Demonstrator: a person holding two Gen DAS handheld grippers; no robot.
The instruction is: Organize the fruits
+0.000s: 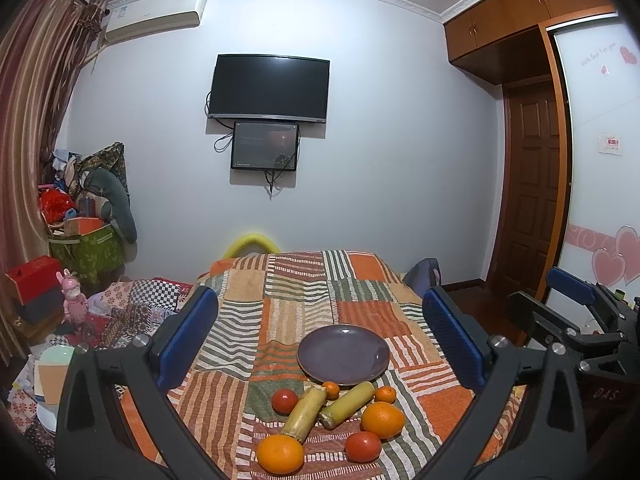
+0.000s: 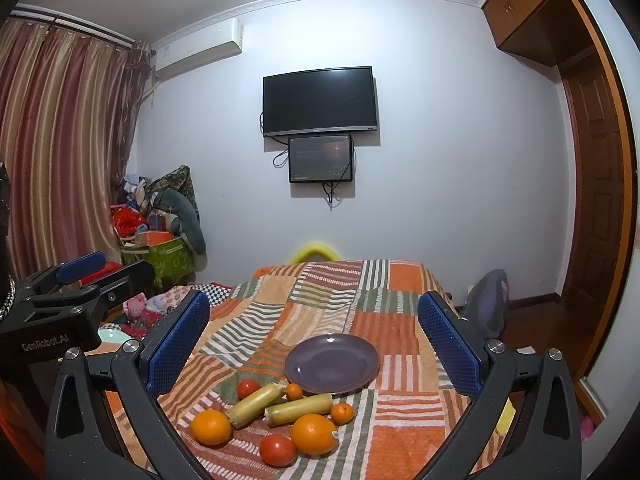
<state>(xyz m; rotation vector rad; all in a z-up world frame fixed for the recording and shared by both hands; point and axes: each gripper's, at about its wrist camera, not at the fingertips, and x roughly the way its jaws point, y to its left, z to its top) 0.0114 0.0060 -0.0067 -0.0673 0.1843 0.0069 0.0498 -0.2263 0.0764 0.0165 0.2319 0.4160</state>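
Eight pieces of fruit lie loose on the patchwork cloth (image 1: 280,292) that covers the table, all gathered near its front edge, and none is yet on the purple plate (image 1: 343,354), which sits bare just behind them toward the middle. Two large oranges (image 1: 280,454) (image 1: 383,420) and two tomatoes (image 1: 363,446) (image 1: 285,401) ring a pair of yellow-green cane stalks (image 1: 304,412) (image 1: 347,404) that lie angled toward each other, their far ends near the plate's front rim. Two small tangerines (image 1: 331,390) (image 1: 385,394) rest just beside that rim; one seems to touch it. The left gripper (image 1: 320,340) hovers above the front edge with its jaws wide apart and nothing between them, and the right gripper (image 2: 314,344) does the same beside it, also spread and empty. By my reading the sorting has not begun and this is the approach to a first pick. The next move calls for lowering one gripper over a single fruit, probably a front orange or tomato since those are nearest and stand clear. Round fruit may roll on the soft cloth, so the jaws should straddle it squarely before closing, then carry it to the plate.
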